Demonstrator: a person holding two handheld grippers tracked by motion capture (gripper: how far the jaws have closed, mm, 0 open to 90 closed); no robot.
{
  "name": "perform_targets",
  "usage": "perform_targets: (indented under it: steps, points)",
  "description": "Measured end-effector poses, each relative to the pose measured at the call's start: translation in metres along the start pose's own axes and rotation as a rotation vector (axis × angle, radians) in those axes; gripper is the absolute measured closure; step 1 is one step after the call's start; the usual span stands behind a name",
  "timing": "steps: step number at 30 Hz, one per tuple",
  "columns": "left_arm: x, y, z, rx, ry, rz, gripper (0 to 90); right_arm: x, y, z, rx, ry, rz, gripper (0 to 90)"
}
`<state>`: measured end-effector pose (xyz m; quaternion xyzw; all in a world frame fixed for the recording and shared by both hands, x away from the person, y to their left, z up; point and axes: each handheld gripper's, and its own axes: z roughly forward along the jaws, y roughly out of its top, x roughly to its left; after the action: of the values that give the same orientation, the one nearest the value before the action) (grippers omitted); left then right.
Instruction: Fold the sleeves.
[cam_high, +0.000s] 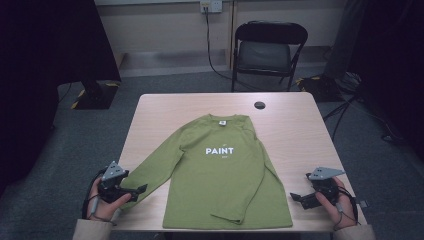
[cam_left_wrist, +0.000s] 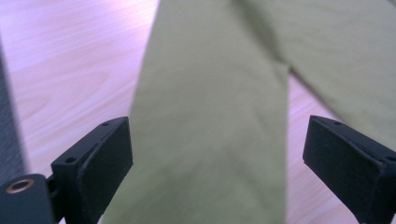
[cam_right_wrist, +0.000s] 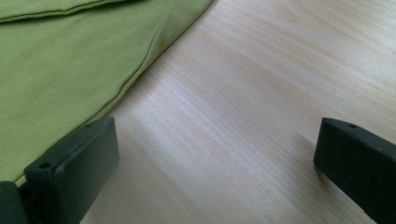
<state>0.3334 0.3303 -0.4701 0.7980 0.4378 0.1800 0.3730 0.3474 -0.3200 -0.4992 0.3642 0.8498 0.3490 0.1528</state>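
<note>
An olive green long-sleeved shirt (cam_high: 220, 170) with the white word PAINT lies flat, front up, on the wooden table (cam_high: 295, 125). Its left sleeve (cam_high: 155, 167) runs out toward the table's front left corner. The other sleeve lies folded in over the body. My left gripper (cam_high: 140, 190) is at the end of the left sleeve. In the left gripper view the sleeve (cam_left_wrist: 210, 93) passes between the wide-apart jaws of that gripper (cam_left_wrist: 219, 126), untouched by the pads. My right gripper (cam_high: 296, 197) is open over bare wood beside the shirt's hem (cam_right_wrist: 60, 60), with nothing between its fingers (cam_right_wrist: 218, 126).
A small black round cap (cam_high: 259, 105) sits on the table beyond the collar. Behind the table stands a black folding chair (cam_high: 267, 50), with a cable hanging from a wall outlet (cam_high: 211, 6). Bare wood (cam_right_wrist: 257, 93) stretches right of the shirt.
</note>
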Motion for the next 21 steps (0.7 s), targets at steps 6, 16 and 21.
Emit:
perform_targets:
  steps: [6, 16, 21]
  points:
    - [0.014, -0.016, -0.009, 0.029, 0.056, -0.010, 13.0, 0.000, 0.000, 0.000, -0.001, 0.000, -0.001, 0.0]
    - [0.027, -0.033, -0.010, 0.054, 0.061, -0.044, 20.3, 0.000, 0.000, 0.000, 0.000, 0.000, -0.001, 0.0]
    - [0.030, -0.038, -0.007, 0.055, 0.062, -0.045, 24.1, 0.000, 0.000, 0.000, 0.000, 0.001, -0.001, 0.0]
